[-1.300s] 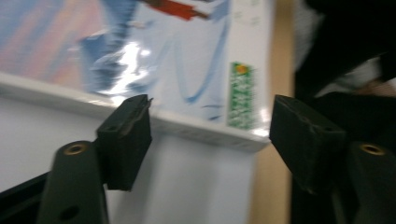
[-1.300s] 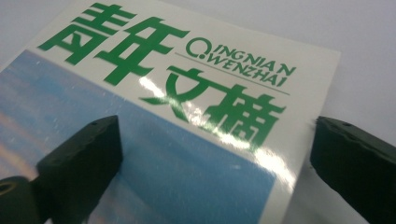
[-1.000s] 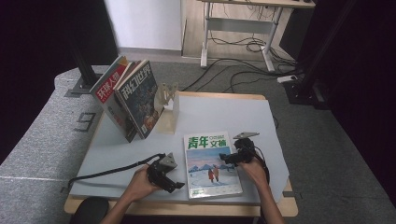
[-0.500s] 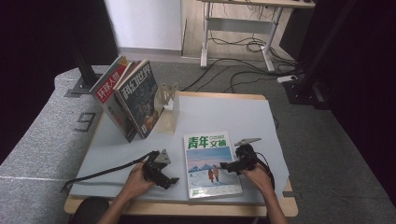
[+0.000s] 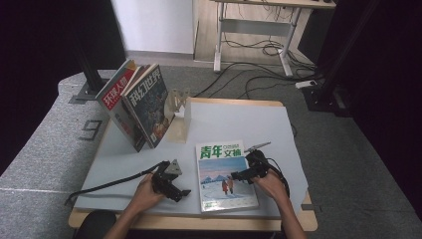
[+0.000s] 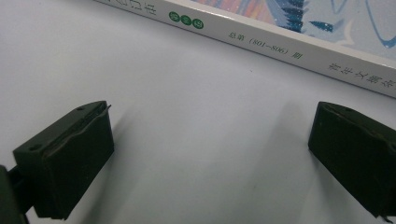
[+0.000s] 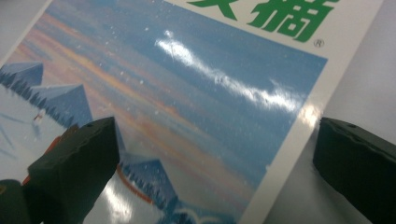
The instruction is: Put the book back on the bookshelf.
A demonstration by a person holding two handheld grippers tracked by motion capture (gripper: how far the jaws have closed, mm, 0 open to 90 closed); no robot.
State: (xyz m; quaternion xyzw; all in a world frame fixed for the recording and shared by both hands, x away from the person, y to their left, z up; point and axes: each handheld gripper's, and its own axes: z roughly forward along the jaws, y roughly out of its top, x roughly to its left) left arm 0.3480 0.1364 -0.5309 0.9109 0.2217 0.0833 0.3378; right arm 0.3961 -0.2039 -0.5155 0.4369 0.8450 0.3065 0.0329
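Compared with the frame a second earlier, the left gripper (image 5: pixel 171 181) is seen drawn away from the magazine (image 5: pixel 226 177), toward the lower left of the high view, and a strip of bare table (image 5: pixel 239 122) now lies between the two; its jaws have just been opening and now stand wide apart with nothing between them. In the left gripper view the white spine of the magazine (image 6: pixel 299 49), printed with small dark characters and a green mark, runs across the upper right of the frame, well clear of both black, blocky pads. The right gripper (image 5: pixel 244 174) has been shifted slightly toward the bottom of the high view and is held over the right half of the cover. In the right gripper view its jaws are spread wide, one over the glossy cover (image 7: pixel 187 107) and the other beyond the white edge, over the table; nothing is gripped. The magazine lies flat at the lower centre of the pale, matte tabletop, its shiny cover showing green characters above a snowy scene. At the upper left, two more magazines (image 5: pixel 142 107) are propped upright against a wooden stand (image 5: pixel 180 114).
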